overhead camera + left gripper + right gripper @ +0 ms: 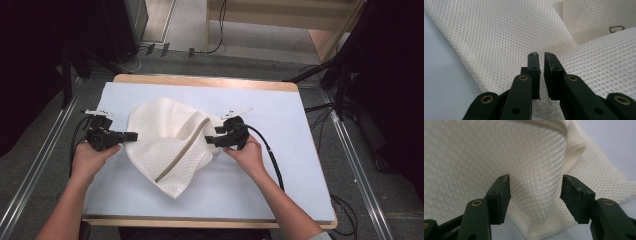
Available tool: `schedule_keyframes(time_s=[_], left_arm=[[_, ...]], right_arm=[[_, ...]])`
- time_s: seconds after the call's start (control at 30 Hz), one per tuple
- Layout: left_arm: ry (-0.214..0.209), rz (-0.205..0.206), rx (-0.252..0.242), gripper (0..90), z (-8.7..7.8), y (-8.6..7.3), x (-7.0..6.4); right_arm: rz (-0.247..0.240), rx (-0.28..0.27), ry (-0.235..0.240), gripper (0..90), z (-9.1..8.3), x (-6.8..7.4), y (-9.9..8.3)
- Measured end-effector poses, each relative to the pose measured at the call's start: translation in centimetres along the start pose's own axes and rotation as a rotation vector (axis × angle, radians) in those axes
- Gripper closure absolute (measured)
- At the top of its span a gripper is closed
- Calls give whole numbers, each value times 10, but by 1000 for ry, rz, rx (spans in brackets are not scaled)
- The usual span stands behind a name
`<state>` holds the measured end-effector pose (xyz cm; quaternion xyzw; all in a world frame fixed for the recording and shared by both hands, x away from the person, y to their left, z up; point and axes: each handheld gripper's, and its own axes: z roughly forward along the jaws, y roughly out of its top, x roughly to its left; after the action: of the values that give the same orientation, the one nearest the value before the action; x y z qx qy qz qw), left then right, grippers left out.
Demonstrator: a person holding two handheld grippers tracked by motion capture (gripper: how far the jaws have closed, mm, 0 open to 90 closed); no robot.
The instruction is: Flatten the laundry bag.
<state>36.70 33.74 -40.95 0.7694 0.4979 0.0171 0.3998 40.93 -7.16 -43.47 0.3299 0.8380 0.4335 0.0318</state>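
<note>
While the cream mesh cloth (167,145) lies crumpled mid-table (280,195), the left gripper (131,135) sits at its left edge, jaws nearly closed, nothing visibly pinched; the right gripper (212,136), jaws wide apart, faces its right fold.

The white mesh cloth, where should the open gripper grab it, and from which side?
Probably the raised fold on the cloth's right edge, coming in from the right. In the right gripper view that fold stands up off the table between the right gripper's open jaws, so they can close on it without scraping the table. The flat middle gives nothing to pinch.
</note>
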Motion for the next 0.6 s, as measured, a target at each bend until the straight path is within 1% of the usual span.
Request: schedule_keyframes(time_s=[0.03, 0.07, 0.1, 0.13, 0.2, 0.27, 0.3, 0.33, 0.37, 0.4, 0.47, 0.57, 0.6], left_arm=[[1, 4, 2, 841, 1, -1, 0], [2, 8, -1, 841, 1, -1, 0], [1, 9, -2, 841, 2, -2, 0], [3, 10, -4, 838, 2, -2, 0], [5, 12, -8, 833, 1, -2, 0], [5, 14, -10, 827, 1, -2, 0], [6, 12, -13, 822, 1, -2, 0], [5, 10, -15, 822, 0, -2, 0], [2, 9, -19, 821, 0, -2, 1], [7, 10, -19, 819, -2, -2, 1], [12, 8, -23, 807, -5, -2, 2], [35, -3, -40, 767, -9, -1, 6], [43, -9, -48, 716, -11, -1, 8]], right_arm=[[-6, 15, -1, 433, 4, 2, -1], [-6, 15, -1, 433, 4, 2, -1], [-14, 22, 3, 470, 7, 3, -2], [-16, 27, 6, 545, 9, 4, -2], [-44, 8, 0, 710, 7, 7, -2], [-67, -3, -11, 809, 1, 12, 1], [-83, -9, -16, 821, -6, 17, 4], [-83, -9, -16, 821, -6, 17, 4], [-93, -8, -13, 823, -10, 18, 4], [-89, 3, -13, 824, -14, 20, 4], [-101, 12, -5, 824, -24, 25, 3], [-124, -1, 6, 823, -41, 38, -5], [-136, 3, 12, 823, -51, 47, -12]])
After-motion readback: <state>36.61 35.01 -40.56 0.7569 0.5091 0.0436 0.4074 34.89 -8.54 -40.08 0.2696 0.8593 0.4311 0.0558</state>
